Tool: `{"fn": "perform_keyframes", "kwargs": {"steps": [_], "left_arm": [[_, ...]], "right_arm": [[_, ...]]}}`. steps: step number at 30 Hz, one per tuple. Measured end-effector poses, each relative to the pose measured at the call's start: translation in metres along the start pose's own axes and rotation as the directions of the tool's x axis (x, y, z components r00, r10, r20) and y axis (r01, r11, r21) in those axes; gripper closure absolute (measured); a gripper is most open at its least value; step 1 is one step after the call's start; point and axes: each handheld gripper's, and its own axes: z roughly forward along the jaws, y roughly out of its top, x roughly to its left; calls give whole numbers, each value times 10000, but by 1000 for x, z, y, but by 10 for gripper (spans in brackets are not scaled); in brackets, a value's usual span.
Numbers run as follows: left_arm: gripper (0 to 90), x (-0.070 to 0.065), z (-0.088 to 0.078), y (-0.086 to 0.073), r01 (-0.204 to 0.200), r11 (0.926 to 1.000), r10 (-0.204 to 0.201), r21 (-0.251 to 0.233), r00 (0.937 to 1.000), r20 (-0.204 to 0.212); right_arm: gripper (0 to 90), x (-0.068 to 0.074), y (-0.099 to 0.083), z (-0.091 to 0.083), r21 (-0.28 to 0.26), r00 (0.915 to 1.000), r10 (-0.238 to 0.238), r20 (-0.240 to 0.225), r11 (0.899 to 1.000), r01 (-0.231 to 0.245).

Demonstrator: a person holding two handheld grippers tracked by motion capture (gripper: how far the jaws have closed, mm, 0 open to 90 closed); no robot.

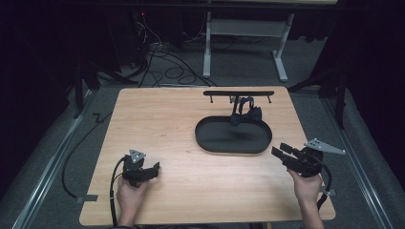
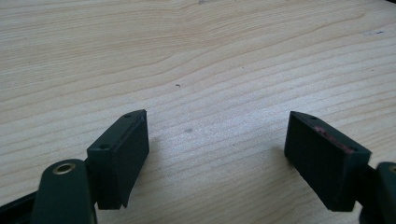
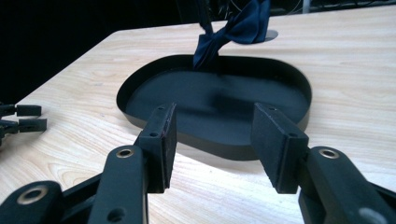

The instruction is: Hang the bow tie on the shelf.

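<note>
A dark blue bow tie [image 1: 247, 115] hangs by its strap from a low black rack [image 1: 238, 94] at the table's far side, its bow drooping over the rear rim of a black oval tray [image 1: 208, 141]. In the right gripper view the bow tie [image 3: 232, 31] hangs above the tray [image 3: 140, 80]. My right gripper [image 1: 280, 151] [image 3: 212, 140] stands open and empty just right of the tray, jaws pointing at it. My left gripper [image 1: 156, 168] [image 2: 217, 156] rests open near the front left, jaws wide over bare wood.
The wooden table [image 1: 157, 119] has its front edge close to both hands. Cables [image 1: 167, 67] and a white desk frame [image 1: 243, 28] stand on the floor beyond the far edge. The left gripper's jaws [image 3: 23, 117] appear at the left edge of the right gripper view.
</note>
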Motion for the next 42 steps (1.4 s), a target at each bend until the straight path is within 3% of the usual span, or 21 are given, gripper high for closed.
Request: {"fn": "perform_keyframes", "kwargs": {"steps": [23,42], "left_arm": [[223,0,0,0,2,10000,-2,-4,10000,-9],[221,0,0,0,4,10000,-4,1,10000,8]], "right_arm": [[524,9,-21,22,489,9991,239,-341,9986,-222],[524,16,-28,39,888,9985,161,-524,9960,-114]]}}
